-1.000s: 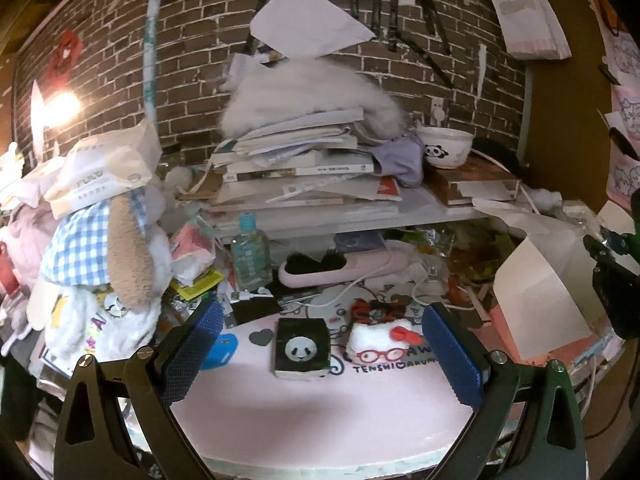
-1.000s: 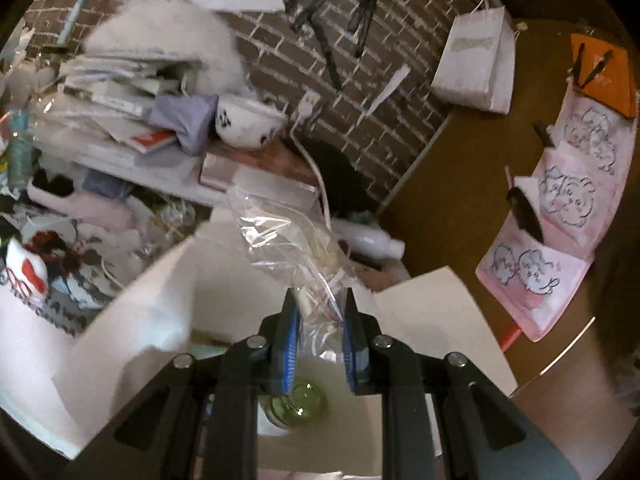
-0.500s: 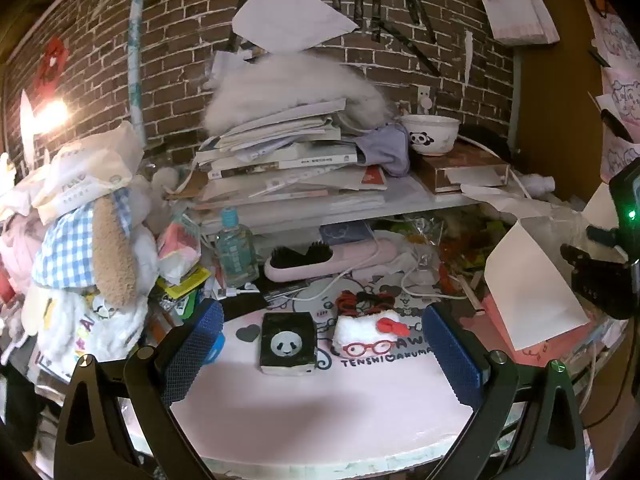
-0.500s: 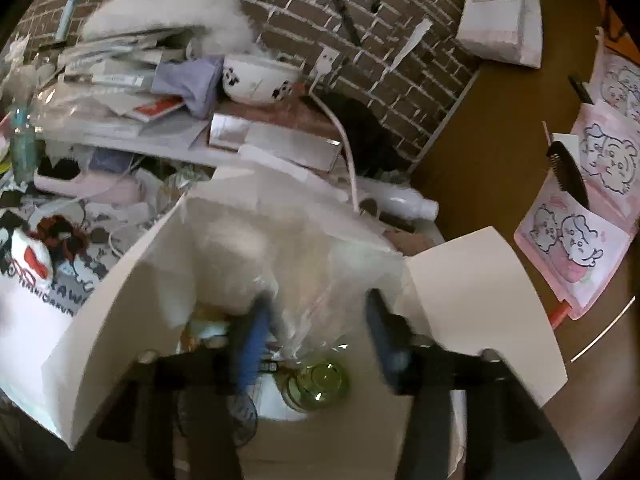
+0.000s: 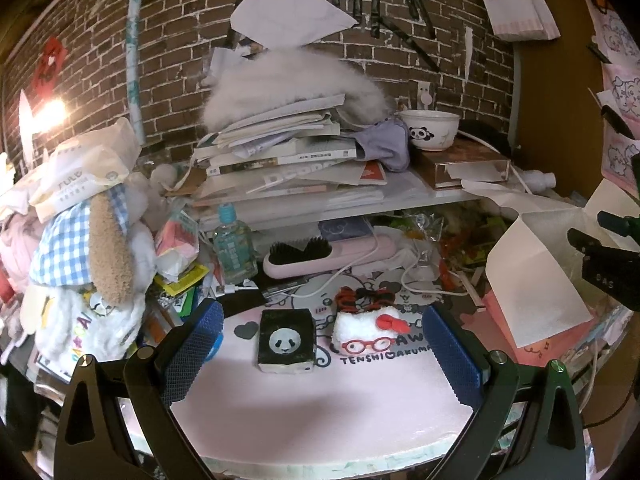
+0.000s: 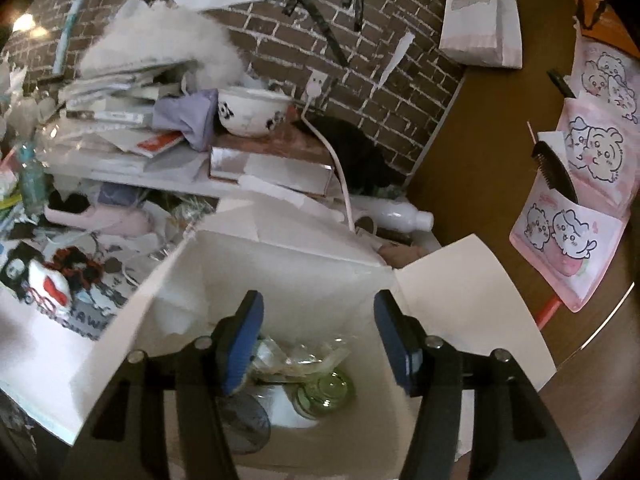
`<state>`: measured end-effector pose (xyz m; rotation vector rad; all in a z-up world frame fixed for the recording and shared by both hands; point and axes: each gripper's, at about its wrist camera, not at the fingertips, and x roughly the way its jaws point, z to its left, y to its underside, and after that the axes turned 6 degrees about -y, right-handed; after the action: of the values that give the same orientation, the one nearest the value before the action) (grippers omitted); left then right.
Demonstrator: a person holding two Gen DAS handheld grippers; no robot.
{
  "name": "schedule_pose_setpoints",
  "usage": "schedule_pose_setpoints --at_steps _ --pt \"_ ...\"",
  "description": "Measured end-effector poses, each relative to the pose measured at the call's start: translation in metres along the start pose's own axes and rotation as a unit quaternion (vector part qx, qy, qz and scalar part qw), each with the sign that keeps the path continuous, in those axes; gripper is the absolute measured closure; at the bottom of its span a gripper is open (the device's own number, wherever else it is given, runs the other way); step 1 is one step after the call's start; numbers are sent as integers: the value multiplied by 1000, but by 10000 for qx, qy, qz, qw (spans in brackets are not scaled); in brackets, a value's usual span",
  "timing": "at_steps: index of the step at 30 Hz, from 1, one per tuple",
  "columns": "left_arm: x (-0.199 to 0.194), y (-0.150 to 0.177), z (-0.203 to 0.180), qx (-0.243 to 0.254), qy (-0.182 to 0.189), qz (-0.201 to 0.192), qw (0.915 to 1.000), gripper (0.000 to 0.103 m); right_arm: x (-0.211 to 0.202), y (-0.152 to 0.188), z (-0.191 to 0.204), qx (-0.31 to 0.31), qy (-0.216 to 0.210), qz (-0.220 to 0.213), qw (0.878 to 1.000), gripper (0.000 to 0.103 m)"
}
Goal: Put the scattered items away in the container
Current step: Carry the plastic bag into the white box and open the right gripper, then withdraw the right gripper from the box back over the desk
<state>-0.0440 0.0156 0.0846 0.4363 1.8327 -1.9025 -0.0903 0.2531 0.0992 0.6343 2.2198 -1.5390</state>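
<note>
Release is the step in hand: the right claw (image 6: 318,336) hangs over the open white box (image 6: 448,280) with its blue pads spread wide and nothing between them, and a crumpled clear plastic bag (image 6: 304,356) lies inside the box below the pads, beside a green glass jar (image 6: 324,392) and a dark round lid (image 6: 244,420). Whether the left pad touches the bag cannot be told. The box stands with its flaps folded outward at the right edge of the counter (image 5: 320,412), and in the left wrist view it shows as a white flap, with part of the right claw's dark body at that view's far right. The left claw (image 5: 320,348) is also wide and empty, poised low over the near edge of the counter, with two loose items between its pads further back: a black panda box (image 5: 286,340) toward the left and, just beside it, a white plush clip with red glasses and bow (image 5: 368,334). Judging by this, the bag is stowed and the next move is likely a pick from the pink mat; the panda box calls for the left claw to advance, straddle it squarely and close on its side faces, while the right claw lifts clear of the flaps.
</note>
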Motion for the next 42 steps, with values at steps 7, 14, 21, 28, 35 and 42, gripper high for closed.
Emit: schedule_pose_setpoints --at_steps 7,14,21,28,35,42 --pt "5 2 6 -31 -104 48 9999 3 -25 -2 27 -67 -377 -328 9987 49" --pt "5 2 11 -69 -135 54 9999 3 -23 7 88 -766 -413 -298 9958 66" --pt "9 6 27 -237 -272 118 9993 3 -24 17 128 -1139 -194 -569 9917 68" --pt "20 8 44 -315 -570 192 9977 3 -32 17 161 -1323 -534 -682 9874 68" --pt "58 22 43 -113 -605 622 9962 4 -6 37 185 -1155 -1297 -98 9848 68" --pt "93 38 32 167 -552 970 9936 4 17 49 191 -1091 -1350 210 9846 68"
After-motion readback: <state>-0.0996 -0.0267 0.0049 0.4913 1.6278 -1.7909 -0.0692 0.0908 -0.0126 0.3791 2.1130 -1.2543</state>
